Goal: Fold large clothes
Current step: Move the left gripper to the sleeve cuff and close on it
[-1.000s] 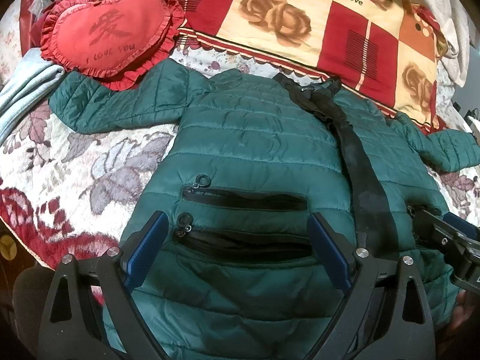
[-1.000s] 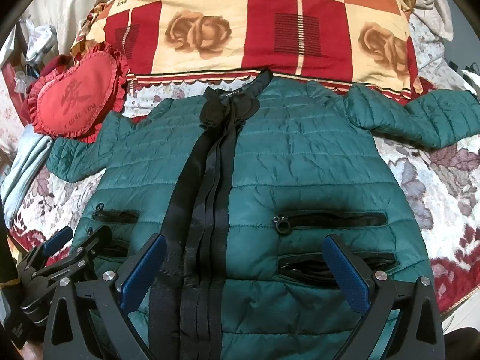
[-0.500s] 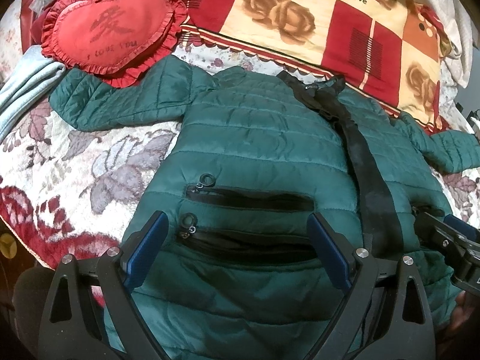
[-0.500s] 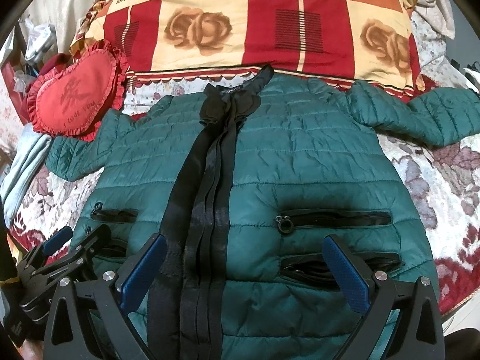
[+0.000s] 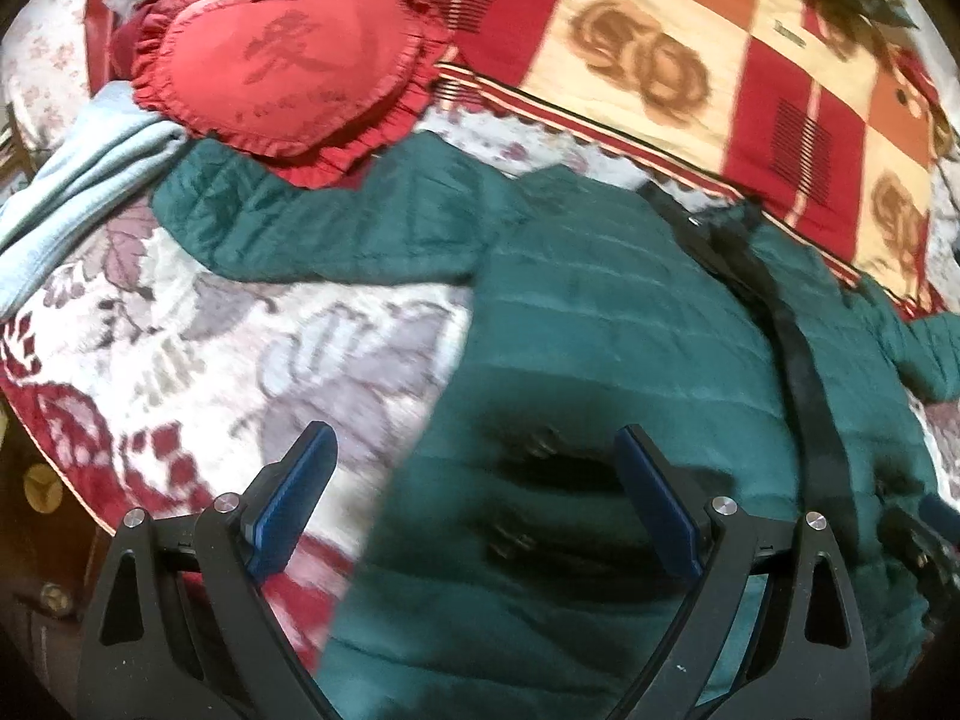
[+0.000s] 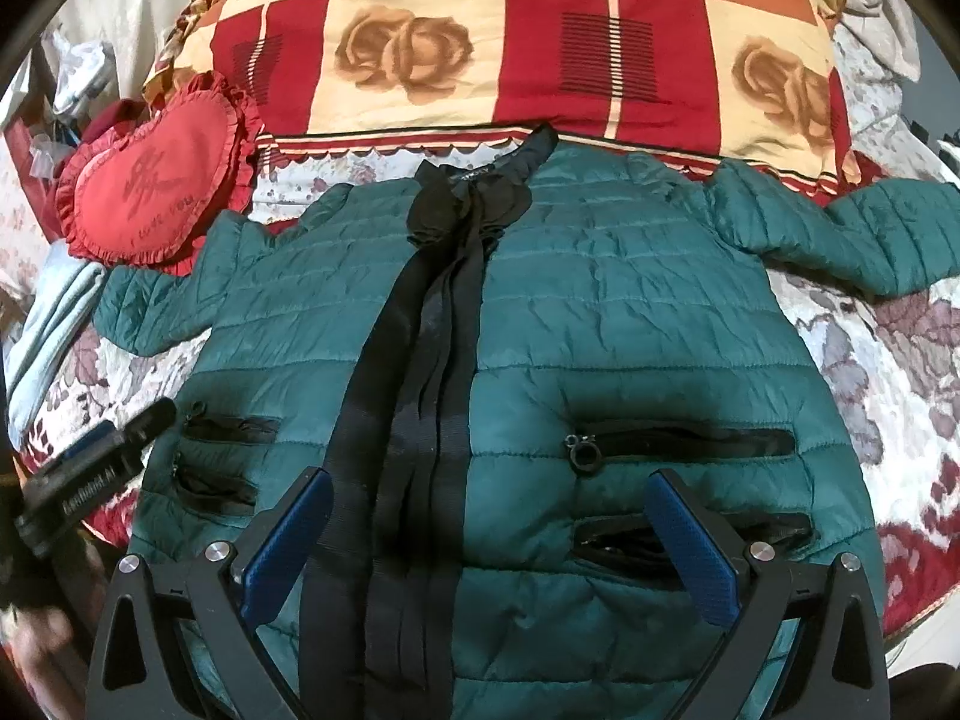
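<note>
Hovering wide-open over the green jacket — both grippers, left gripper and right gripper, seemingly empty.

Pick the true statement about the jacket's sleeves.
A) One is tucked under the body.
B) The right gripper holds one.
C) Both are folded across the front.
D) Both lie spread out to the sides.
D: on the jacket, the left sleeve and the right sleeve both lie out flat on the bedspread, and the open right gripper holds nothing.

Motion-blurred left view, fisheye-dark corners
</note>
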`<action>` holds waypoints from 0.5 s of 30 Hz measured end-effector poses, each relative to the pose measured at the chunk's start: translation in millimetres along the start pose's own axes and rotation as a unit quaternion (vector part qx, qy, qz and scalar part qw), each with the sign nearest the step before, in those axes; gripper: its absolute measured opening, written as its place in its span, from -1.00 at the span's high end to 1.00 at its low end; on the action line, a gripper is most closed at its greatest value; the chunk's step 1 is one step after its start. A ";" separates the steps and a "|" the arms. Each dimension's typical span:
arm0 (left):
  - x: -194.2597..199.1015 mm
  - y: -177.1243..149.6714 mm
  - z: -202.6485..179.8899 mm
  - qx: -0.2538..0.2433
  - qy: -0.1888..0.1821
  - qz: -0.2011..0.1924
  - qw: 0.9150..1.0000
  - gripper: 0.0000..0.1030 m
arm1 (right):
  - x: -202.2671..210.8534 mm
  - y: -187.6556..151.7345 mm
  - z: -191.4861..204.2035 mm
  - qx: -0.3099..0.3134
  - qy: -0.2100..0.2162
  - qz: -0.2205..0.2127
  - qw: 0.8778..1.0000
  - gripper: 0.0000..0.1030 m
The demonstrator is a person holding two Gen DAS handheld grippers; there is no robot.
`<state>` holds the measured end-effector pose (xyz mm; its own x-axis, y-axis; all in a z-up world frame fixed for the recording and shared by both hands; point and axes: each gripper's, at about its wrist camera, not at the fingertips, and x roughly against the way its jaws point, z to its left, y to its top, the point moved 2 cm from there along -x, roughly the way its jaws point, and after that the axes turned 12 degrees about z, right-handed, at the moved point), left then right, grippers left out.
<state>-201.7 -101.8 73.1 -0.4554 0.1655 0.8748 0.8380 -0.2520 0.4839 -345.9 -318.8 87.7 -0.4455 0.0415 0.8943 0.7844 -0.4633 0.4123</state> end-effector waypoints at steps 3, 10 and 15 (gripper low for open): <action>-3.1 15.7 21.0 0.021 0.020 -0.004 1.000 -0.82 | -1.9 0.7 -0.4 -0.003 0.003 0.007 1.000 -1.00; -21.4 65.5 88.3 0.083 0.092 -0.010 0.992 -0.82 | -7.4 2.5 4.0 0.005 0.008 0.017 1.000 -0.99; -50.4 98.0 141.2 0.117 0.142 0.005 0.983 -0.82 | -12.4 3.5 10.4 0.020 0.007 0.024 0.999 -0.99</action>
<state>-54.1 -0.2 73.0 -0.4846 -0.1164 0.8669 0.8738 -0.0204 0.4858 -333.2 -311.8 79.9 -0.4119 0.0073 0.9112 0.8220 -0.4285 0.3750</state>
